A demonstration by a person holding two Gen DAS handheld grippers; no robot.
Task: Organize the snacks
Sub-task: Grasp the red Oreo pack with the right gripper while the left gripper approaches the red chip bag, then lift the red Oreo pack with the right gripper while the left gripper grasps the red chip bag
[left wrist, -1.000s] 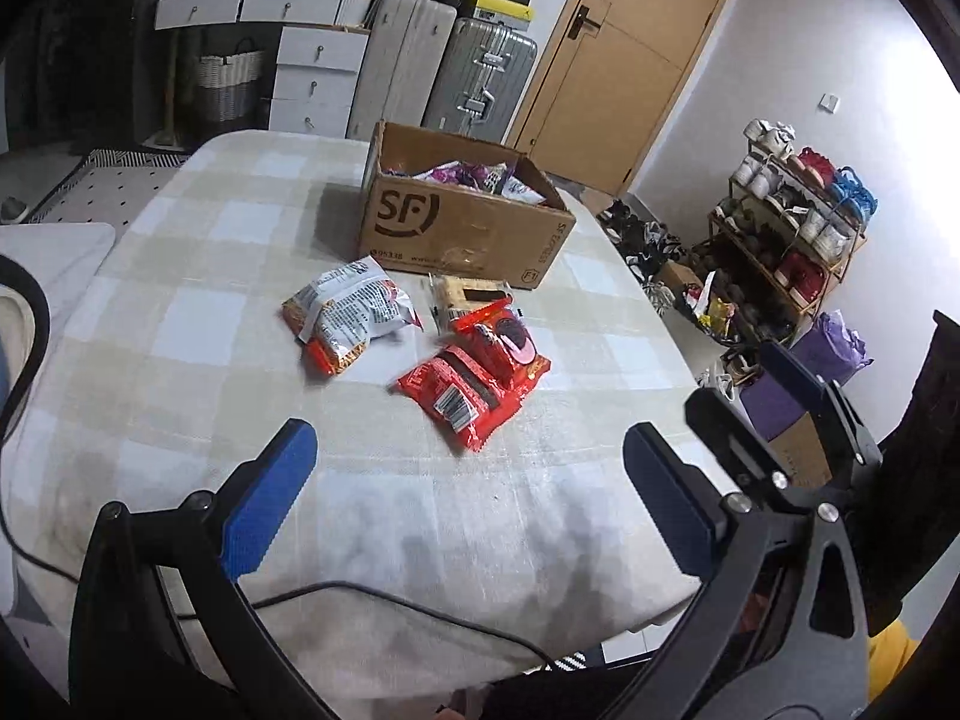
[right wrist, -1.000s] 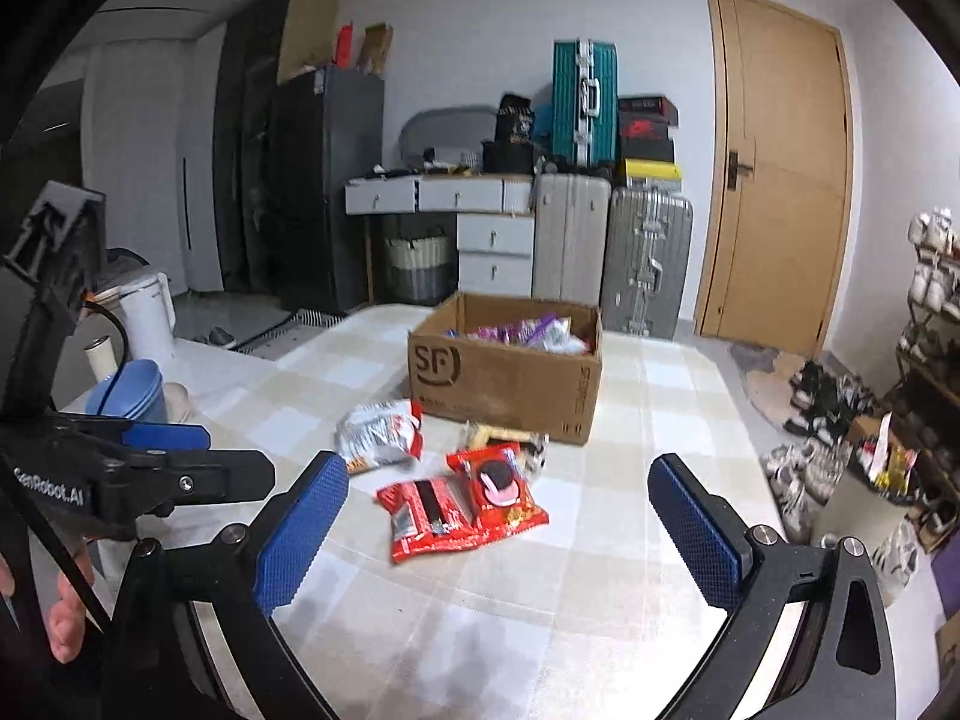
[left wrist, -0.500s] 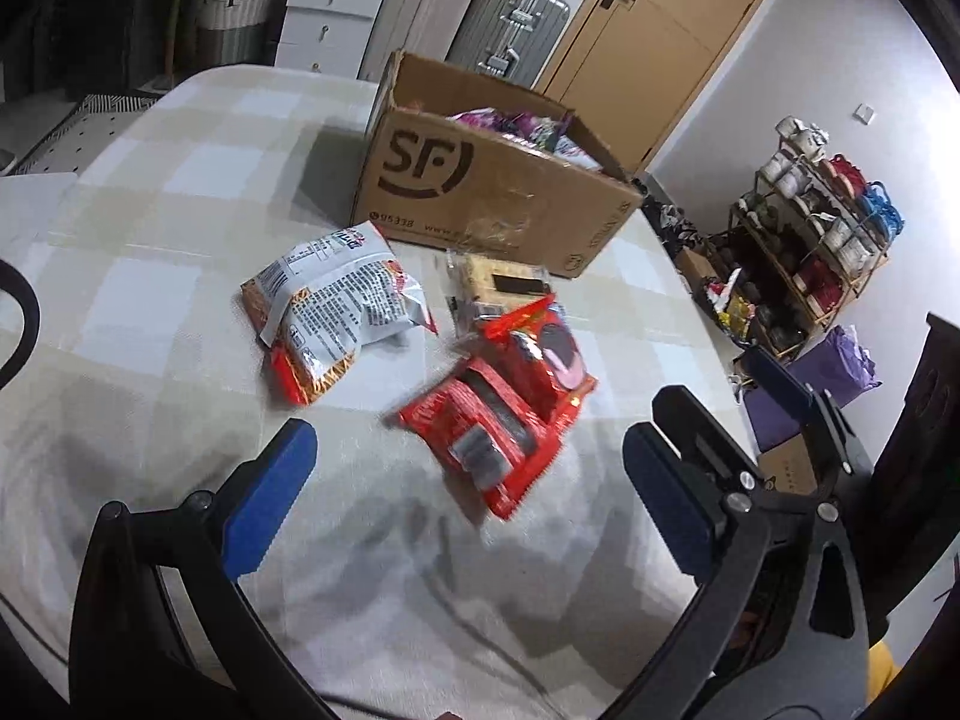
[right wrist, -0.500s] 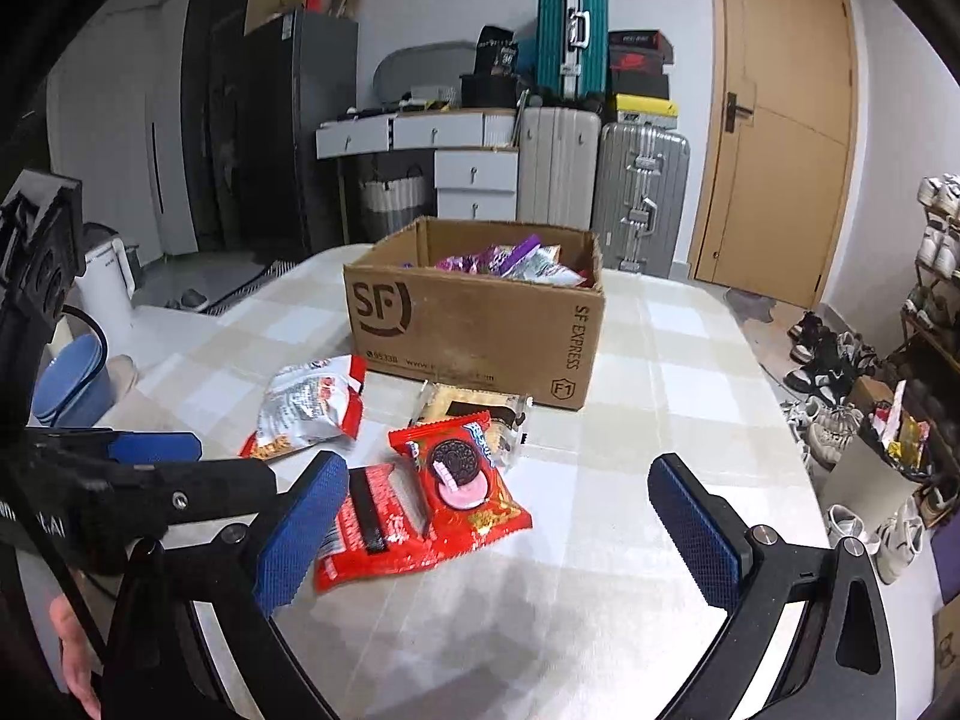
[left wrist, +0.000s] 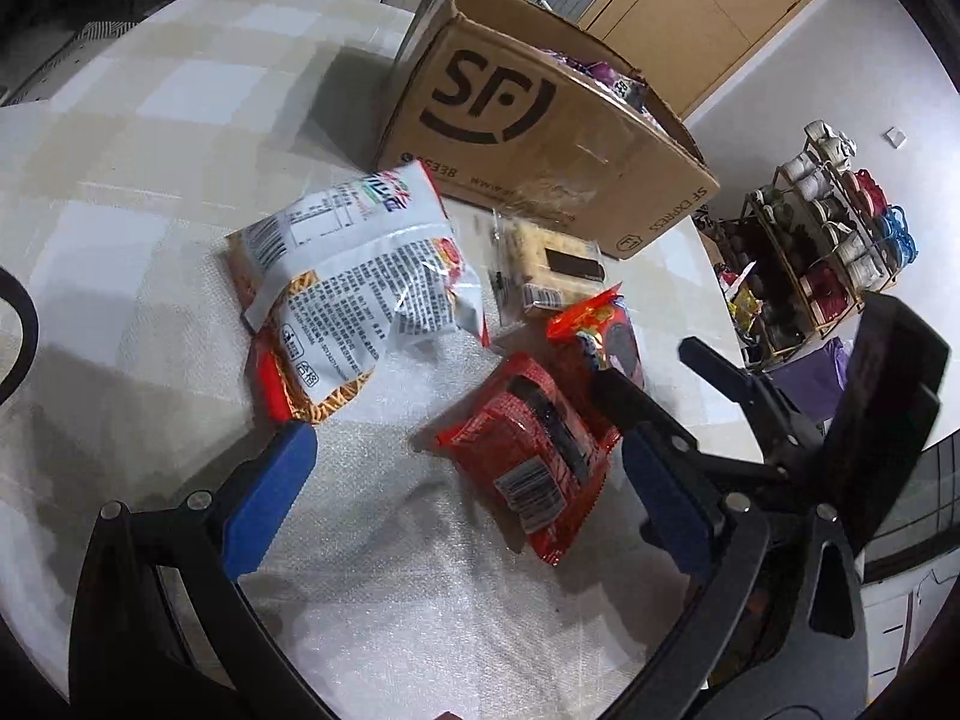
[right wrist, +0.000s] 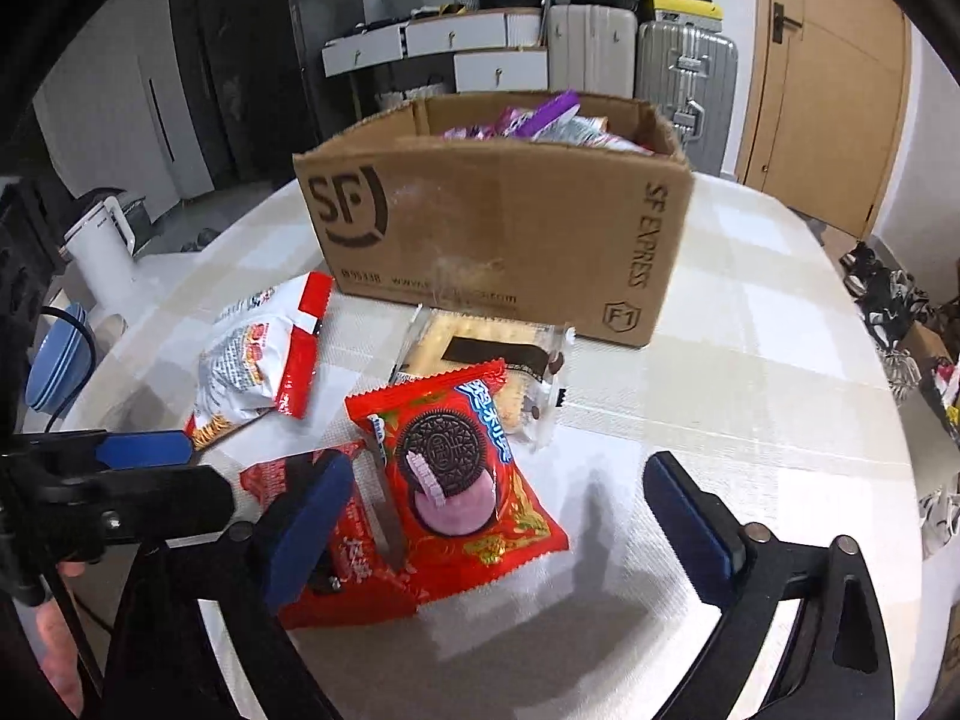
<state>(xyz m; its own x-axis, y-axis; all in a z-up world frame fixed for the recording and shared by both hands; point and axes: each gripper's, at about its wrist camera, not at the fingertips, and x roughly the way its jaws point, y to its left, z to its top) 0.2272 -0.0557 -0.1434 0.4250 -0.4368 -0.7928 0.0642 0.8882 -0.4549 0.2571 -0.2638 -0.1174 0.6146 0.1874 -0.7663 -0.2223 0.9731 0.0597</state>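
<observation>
An open cardboard SF box [left wrist: 540, 126] [right wrist: 498, 228] with snacks inside stands on the table. In front of it lie a white and red snack bag [left wrist: 354, 282] [right wrist: 258, 354], a clear cracker pack [left wrist: 546, 270] [right wrist: 480, 354], a red Oreo pack [right wrist: 462, 474] [left wrist: 600, 330] and a second red pack [left wrist: 534, 456] [right wrist: 342, 546]. My left gripper [left wrist: 462, 492] is open, low over the second red pack. My right gripper [right wrist: 498, 516] is open around the Oreo pack. Each gripper shows in the other's view, the left one [right wrist: 144, 450] and the right one [left wrist: 738, 384].
The table has a checked cloth [left wrist: 150, 90]. A shoe rack [left wrist: 834, 228] stands to the right of it. Suitcases [right wrist: 684, 72], white drawers [right wrist: 468, 42] and a wooden door [right wrist: 828, 60] are behind. A white kettle [right wrist: 102, 240] and blue bowls [right wrist: 54, 366] stand at the left.
Both grippers have moved forward and down toward the snacks in front of the box. Both stay open. The snacks have not moved.
</observation>
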